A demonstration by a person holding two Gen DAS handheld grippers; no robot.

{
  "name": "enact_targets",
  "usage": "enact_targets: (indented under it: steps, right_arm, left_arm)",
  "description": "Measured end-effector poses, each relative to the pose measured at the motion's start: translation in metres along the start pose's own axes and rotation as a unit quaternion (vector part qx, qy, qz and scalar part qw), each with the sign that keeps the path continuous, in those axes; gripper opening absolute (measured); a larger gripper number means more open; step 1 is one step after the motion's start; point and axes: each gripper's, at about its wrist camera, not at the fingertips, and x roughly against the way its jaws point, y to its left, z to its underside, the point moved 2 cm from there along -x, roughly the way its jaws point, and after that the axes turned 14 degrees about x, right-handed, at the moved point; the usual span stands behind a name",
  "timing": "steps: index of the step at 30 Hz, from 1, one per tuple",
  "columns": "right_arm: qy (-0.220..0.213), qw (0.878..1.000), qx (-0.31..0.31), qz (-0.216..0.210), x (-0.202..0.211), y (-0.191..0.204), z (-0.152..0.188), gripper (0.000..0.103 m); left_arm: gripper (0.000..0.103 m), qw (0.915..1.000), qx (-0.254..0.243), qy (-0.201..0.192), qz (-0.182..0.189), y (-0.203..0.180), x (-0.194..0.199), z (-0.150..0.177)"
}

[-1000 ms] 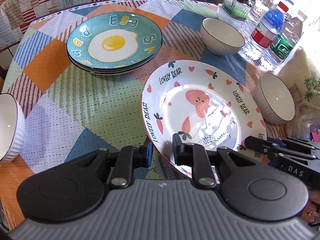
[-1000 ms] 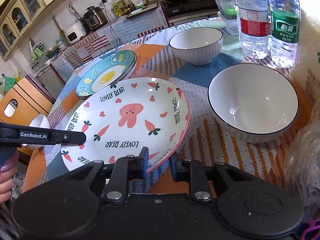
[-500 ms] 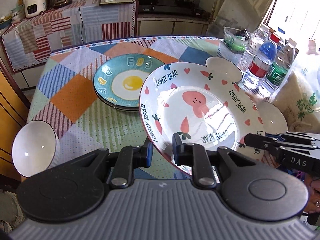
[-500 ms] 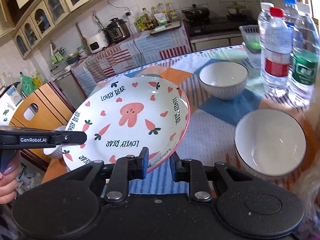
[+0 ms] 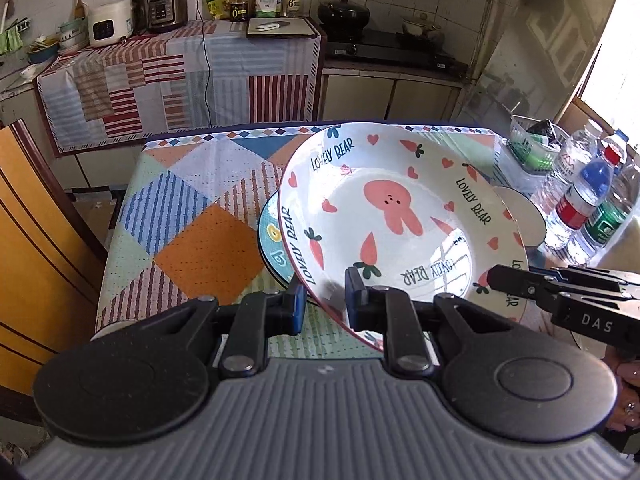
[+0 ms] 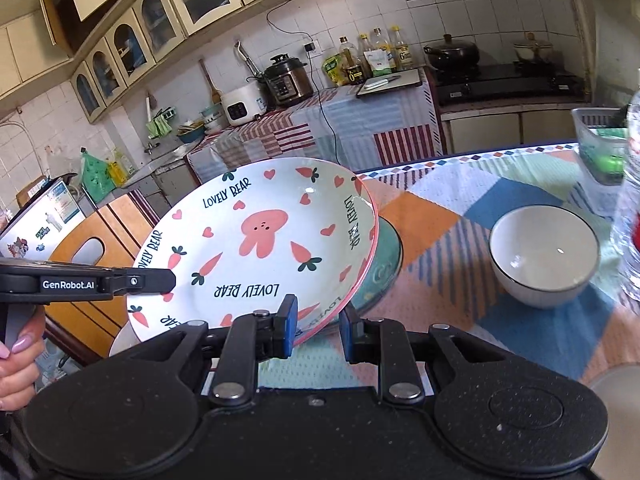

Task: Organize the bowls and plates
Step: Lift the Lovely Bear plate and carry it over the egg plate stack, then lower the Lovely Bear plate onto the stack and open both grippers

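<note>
1. Here both grippers, left gripper [image 5: 324, 298] and right gripper [image 6: 318, 326], clamp the near rim of the bear plate [image 5: 392, 216], held aloft and tilted.
2. The egg plates [image 5: 272, 240] lie directly beneath and beyond, partly covered.

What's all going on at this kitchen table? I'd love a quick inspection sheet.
Surface: table under a patchwork cloth.
Job's things: rabbit plate held tilted above the blue egg plates; white bowl standing apart.
Clutter: water bottles, clear basket.
Grippers: left gripper and right gripper each clamp the plate's rim.
Cables: black cord hanging at the counter.
Surroundings: stove, cooker, cabinets.
</note>
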Motion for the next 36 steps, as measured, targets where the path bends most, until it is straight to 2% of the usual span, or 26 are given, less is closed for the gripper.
enact_targets:
  steps: [6, 10, 20, 23, 24, 25, 26, 27, 28, 29, 31, 33, 36]
  right_arm:
    - [0.008, 1.000, -0.018, -0.006, -0.039, -0.009, -0.010, 0.026]
    - [0.026, 0.999, -0.032, -0.005, -0.059, -0.016, -0.009, 0.026]
    - [0.068, 0.997, -0.030, 0.013, -0.078, -0.021, -0.019, 0.026]
    - [0.073, 0.997, -0.023, 0.021, -0.080, -0.020, -0.022, 0.026]
    - [0.070, 0.997, -0.021, 0.020, -0.078, -0.019, -0.023, 0.026]
    - [0.059, 0.998, -0.016, 0.000, -0.076, -0.017, -0.026, 0.004]
    - [0.052, 0.998, -0.012, -0.036, -0.075, -0.012, -0.033, 0.001]
    - [0.067, 0.998, -0.002, -0.021, -0.078, -0.001, -0.039, 0.001]
    - [0.069, 0.997, 0.016, 0.015, -0.078, 0.007, -0.045, 0.003]
    - [0.051, 0.998, 0.025, 0.021, -0.076, 0.010, -0.052, 0.001]
    - [0.061, 0.997, -0.002, 0.041, -0.079, 0.003, -0.060, 0.002]
    - [0.074, 0.995, 0.033, 0.058, -0.083, 0.006, -0.064, 0.002]
    - [0.090, 0.994, 0.023, 0.054, -0.087, 0.000, -0.062, 0.002]
  left_arm:
    - [0.018, 0.9998, -0.002, 0.017, -0.012, 0.013, -0.039, -0.021]
    - [0.018, 0.9989, 0.010, 0.045, -0.010, 0.021, -0.066, -0.030]
    - [0.019, 0.9937, 0.063, 0.093, 0.005, 0.040, -0.110, -0.034]
    - [0.019, 0.9930, 0.062, 0.100, -0.013, 0.041, -0.117, -0.032]
    - [0.022, 0.9930, 0.061, 0.099, -0.018, 0.040, -0.118, -0.032]
    - [0.018, 0.9914, 0.066, 0.113, -0.010, 0.039, -0.121, -0.030]
    - [0.015, 0.9905, 0.062, 0.123, 0.002, 0.036, -0.123, -0.027]
    - [0.015, 0.9886, 0.067, 0.135, 0.001, 0.034, -0.126, -0.026]
    - [0.015, 0.9833, 0.089, 0.158, -0.001, 0.033, -0.132, -0.024]
    - [0.017, 0.9799, 0.109, 0.167, 0.001, 0.035, -0.135, -0.023]
    - [0.017, 0.9741, 0.141, 0.177, 0.005, 0.042, -0.140, -0.021]
    - [0.016, 0.9764, 0.130, 0.172, -0.006, 0.043, -0.140, -0.019]
    - [0.017, 0.9724, 0.140, 0.186, -0.009, 0.044, -0.144, -0.017]
